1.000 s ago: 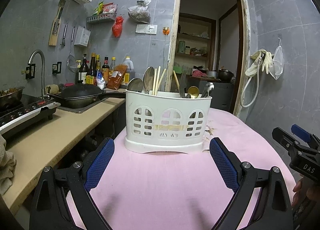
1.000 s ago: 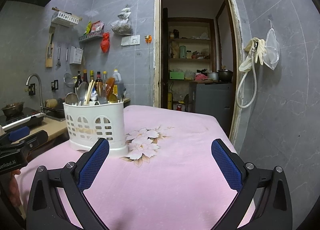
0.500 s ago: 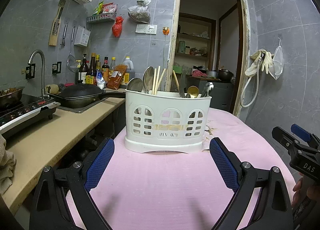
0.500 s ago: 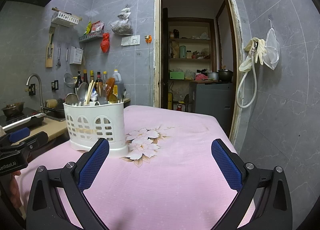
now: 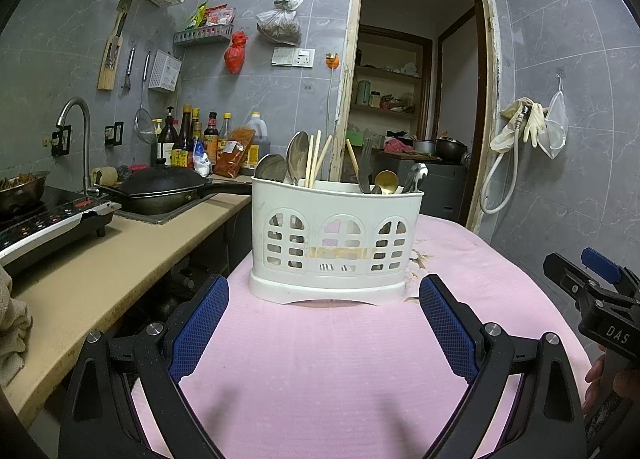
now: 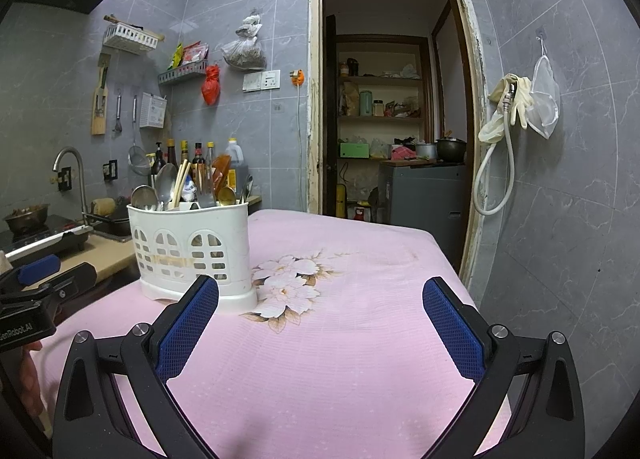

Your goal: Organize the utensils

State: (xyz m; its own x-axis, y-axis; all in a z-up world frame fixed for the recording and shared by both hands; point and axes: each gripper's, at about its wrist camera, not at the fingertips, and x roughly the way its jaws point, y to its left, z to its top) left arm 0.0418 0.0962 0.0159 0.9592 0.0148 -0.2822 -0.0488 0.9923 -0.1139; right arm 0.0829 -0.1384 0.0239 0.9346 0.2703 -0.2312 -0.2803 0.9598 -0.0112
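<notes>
A white plastic utensil caddy [image 5: 336, 243] stands on the pink tablecloth [image 5: 320, 359]; it also shows in the right wrist view [image 6: 192, 255]. It holds spoons [image 5: 298, 157], chopsticks [image 5: 316, 157], a fork [image 5: 365, 167] and a gold spoon [image 5: 386, 182]. My left gripper [image 5: 324, 327] is open and empty, just in front of the caddy. My right gripper [image 6: 320, 327] is open and empty, to the right of the caddy over the cloth's flower print [image 6: 288, 283].
A beige counter [image 5: 100, 259] runs along the left with an induction cooker [image 5: 44, 227], a black wok [image 5: 160, 187], a tap [image 5: 76, 131] and bottles [image 5: 192, 139]. An open doorway [image 6: 392, 119] lies behind. A hose and gloves [image 6: 508, 119] hang on the right wall.
</notes>
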